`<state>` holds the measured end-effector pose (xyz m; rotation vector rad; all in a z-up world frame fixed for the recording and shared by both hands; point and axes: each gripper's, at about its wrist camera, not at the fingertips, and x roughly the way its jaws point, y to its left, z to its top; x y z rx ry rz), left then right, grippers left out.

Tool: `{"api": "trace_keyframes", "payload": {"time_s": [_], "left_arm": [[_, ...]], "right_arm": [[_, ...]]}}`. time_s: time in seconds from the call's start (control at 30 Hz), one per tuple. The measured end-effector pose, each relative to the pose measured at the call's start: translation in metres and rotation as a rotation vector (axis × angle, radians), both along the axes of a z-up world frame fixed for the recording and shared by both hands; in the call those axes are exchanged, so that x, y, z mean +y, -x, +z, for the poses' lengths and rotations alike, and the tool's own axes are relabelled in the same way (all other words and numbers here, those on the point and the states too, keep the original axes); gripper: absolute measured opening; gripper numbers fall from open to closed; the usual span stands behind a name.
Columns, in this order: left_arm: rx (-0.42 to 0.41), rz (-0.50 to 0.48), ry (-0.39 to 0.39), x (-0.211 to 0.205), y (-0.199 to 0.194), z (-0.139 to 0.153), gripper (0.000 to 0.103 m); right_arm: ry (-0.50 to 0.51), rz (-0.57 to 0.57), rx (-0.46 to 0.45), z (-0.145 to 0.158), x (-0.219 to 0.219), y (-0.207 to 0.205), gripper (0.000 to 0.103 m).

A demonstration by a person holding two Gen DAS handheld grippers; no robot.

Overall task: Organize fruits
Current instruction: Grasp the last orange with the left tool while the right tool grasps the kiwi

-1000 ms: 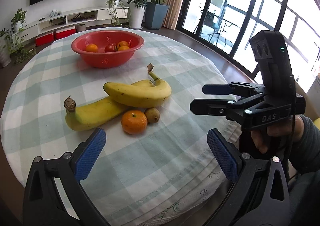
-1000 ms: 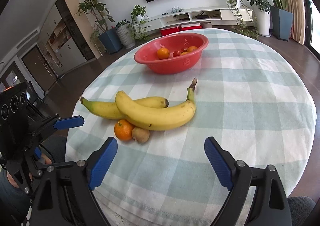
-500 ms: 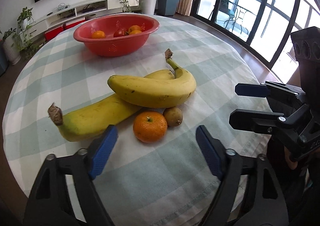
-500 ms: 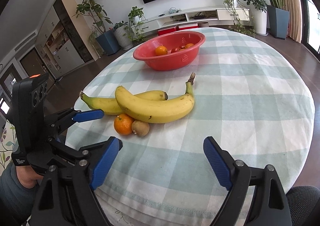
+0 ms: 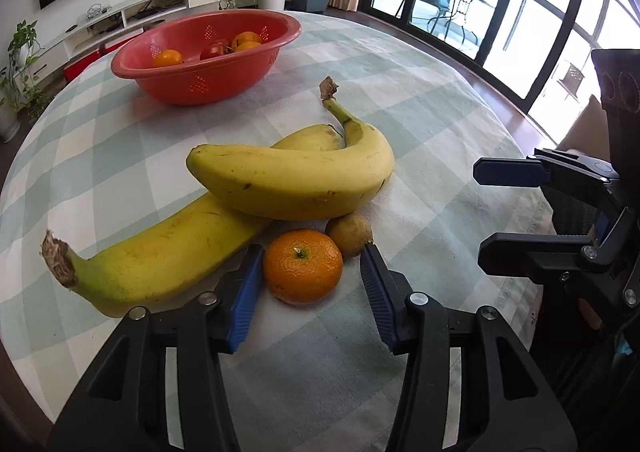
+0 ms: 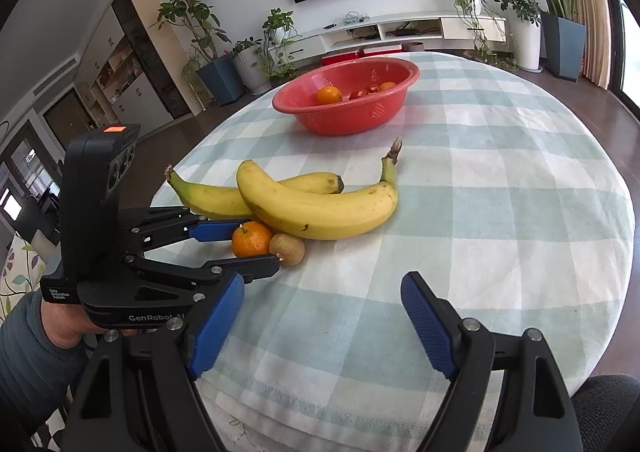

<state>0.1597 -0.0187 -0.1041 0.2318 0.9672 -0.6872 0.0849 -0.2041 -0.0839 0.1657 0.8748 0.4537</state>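
An orange mandarin (image 5: 303, 265) lies on the checked tablecloth (image 5: 420, 100), with a small brown kiwi (image 5: 349, 234) touching it and two bananas (image 5: 296, 176) just behind. My left gripper (image 5: 310, 288) is open, its blue pads on either side of the mandarin with small gaps. In the right wrist view the left gripper (image 6: 244, 248) reaches the mandarin (image 6: 252, 238) from the left. My right gripper (image 6: 322, 328) is open and empty, near the table's front edge. A red bowl (image 5: 208, 52) with several fruits stands farther back.
The lower banana (image 5: 160, 256) lies right beside the left pad. The right gripper shows at the right in the left wrist view (image 5: 520, 212). The table edge runs close below both grippers. Plants, a TV shelf and windows lie beyond.
My left gripper has moved forward and down to the mandarin and narrowed its jaws around it. The right gripper has barely moved. The fruits have not shifted.
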Motion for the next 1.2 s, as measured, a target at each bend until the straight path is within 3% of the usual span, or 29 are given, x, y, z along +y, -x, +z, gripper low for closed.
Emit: {"api": "trace_keyframes", "payload": {"time_s": [0.37, 0.5, 0.7, 0.9, 0.97, 1.2], "left_arm": [[0.026, -0.03, -0.001, -0.001, -0.005, -0.006, 0.046], [0.027, -0.02, 0.003, 0.004, -0.005, -0.006, 0.036], [0.034, -0.011, 0.019, 0.008, -0.005, -0.005, 0.036], [0.046, 0.044, 0.053, 0.024, 0.001, 0.001, 0.036], [0.049, 0.067, 0.062, 0.03, 0.005, 0.004, 0.036], [0.047, 0.155, 0.077, 0.046, 0.016, 0.008, 0.036]], "right_arm": [[0.016, 0.013, 0.014, -0.002, 0.006, 0.0, 0.083], [0.031, 0.016, 0.028, -0.005, 0.009, -0.003, 0.081], [0.057, 0.03, 0.035, -0.007, 0.018, -0.011, 0.079], [0.108, 0.057, 0.048, -0.015, 0.034, -0.024, 0.073], [0.125, 0.067, 0.061, -0.02, 0.04, -0.028, 0.067], [0.148, 0.082, 0.052, -0.025, 0.058, -0.034, 0.064]]}}
